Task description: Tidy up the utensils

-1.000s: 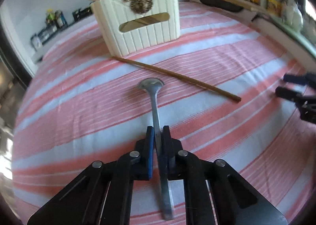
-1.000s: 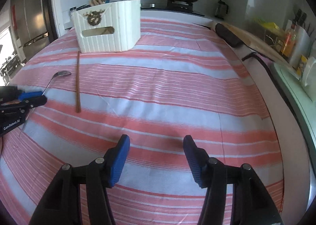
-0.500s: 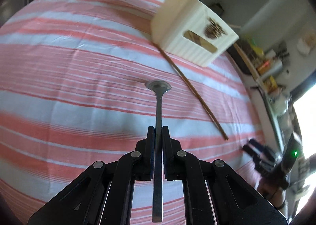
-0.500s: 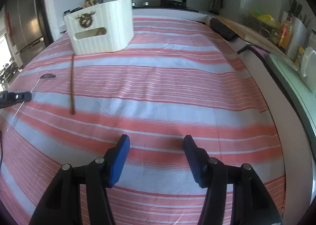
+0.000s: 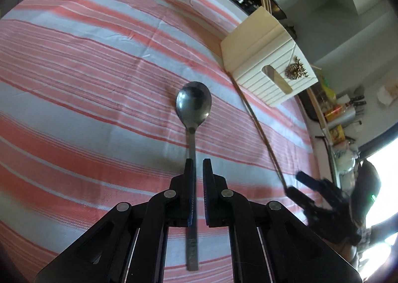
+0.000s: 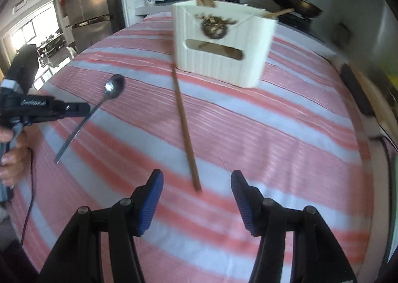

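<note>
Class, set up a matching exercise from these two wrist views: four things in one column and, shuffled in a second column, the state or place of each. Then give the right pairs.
Things
1. shiny metal spoon
2. long brown wooden chopstick
3. cream ribbed utensil box
4. right gripper

States
A. stands upright on the striped cloth, wooden sticks poking out of its top
B. jaws open, nothing between them
C. clamped by its handle in the left gripper, lifted off the cloth
D. lies flat on the cloth, far end by the box

Pairs: 1-C, 2-D, 3-A, 4-B
</note>
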{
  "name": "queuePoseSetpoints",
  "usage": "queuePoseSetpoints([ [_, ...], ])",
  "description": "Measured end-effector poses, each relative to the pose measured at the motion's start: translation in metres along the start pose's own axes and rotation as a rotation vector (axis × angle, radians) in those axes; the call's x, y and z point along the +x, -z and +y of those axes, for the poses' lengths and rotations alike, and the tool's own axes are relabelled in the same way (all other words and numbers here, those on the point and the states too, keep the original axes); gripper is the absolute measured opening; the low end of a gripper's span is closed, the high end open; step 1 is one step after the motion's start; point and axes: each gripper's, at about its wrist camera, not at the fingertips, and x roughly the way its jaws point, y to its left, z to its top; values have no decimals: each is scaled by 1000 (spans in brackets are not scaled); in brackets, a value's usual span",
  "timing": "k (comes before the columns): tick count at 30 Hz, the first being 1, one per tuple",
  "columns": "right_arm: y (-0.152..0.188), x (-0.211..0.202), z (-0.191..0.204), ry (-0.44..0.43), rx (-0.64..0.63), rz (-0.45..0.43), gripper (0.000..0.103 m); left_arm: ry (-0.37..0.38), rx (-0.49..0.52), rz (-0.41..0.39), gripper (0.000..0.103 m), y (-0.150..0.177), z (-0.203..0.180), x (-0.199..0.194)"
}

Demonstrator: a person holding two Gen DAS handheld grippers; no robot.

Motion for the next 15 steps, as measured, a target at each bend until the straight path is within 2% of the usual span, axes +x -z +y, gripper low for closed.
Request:
queuePoseSetpoints([
  [2, -7, 20, 1, -3, -6, 28, 58, -18, 17, 6, 4, 2, -2, 0],
  [4, -10, 27, 0, -13, 6, 8, 55, -45, 49, 5, 5, 4, -7, -3],
  [6, -14, 26, -3, -7, 34, 26, 10, -67, 77, -2, 13, 7, -9, -8],
  [8, -10, 22, -6, -42, 70, 51, 8, -88, 94, -11, 34, 7, -10, -12],
  [10, 2, 14, -3, -25, 57, 64, 8, -110, 113, -28, 45, 8, -13, -17],
  [13, 39, -11, -2, -10, 63, 73, 7, -158, 162, -49, 63, 11, -19, -25],
  [15, 63, -28, -12, 24, 93, 76, 7, -194, 222, -58, 69, 15, -29, -26],
])
